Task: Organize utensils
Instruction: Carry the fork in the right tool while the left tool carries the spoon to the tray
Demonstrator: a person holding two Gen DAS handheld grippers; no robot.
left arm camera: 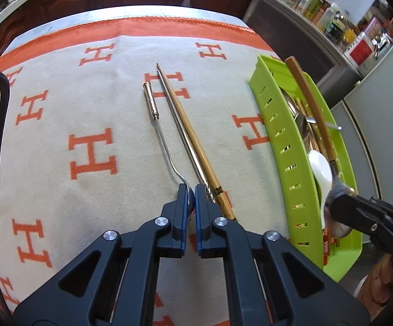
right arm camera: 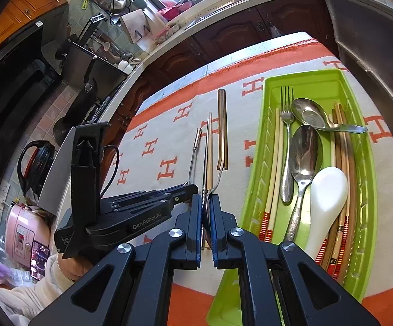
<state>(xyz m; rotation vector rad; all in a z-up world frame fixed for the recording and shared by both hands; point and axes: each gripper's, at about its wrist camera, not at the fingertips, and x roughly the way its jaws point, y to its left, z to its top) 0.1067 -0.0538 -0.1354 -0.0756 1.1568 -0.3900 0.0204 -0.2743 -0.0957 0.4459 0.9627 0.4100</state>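
The green tray (right arm camera: 256,163) on the right holds spoons, a fork (right arm camera: 286,114) and chopsticks. The left gripper (left arm camera: 192,190) clamps a spoon (left arm camera: 155,116) on the cloth (left arm camera: 60,108); the right gripper (right arm camera: 206,203) clamps another spoon (right arm camera: 222,125).

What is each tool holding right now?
Left tool: closed on the small silver spoon with a gold handle.
Right tool: closed on the wooden-handled spoon.

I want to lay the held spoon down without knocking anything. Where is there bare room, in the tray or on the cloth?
The green tray is crowded: chopsticks, fork, spoons and white ladle-spoon fill its floor. Only its far end, beyond the fork tines, is bare. On the cloth, the strip between the loose chopsticks and the tray wall is free, and the wide area left of the small spoon.
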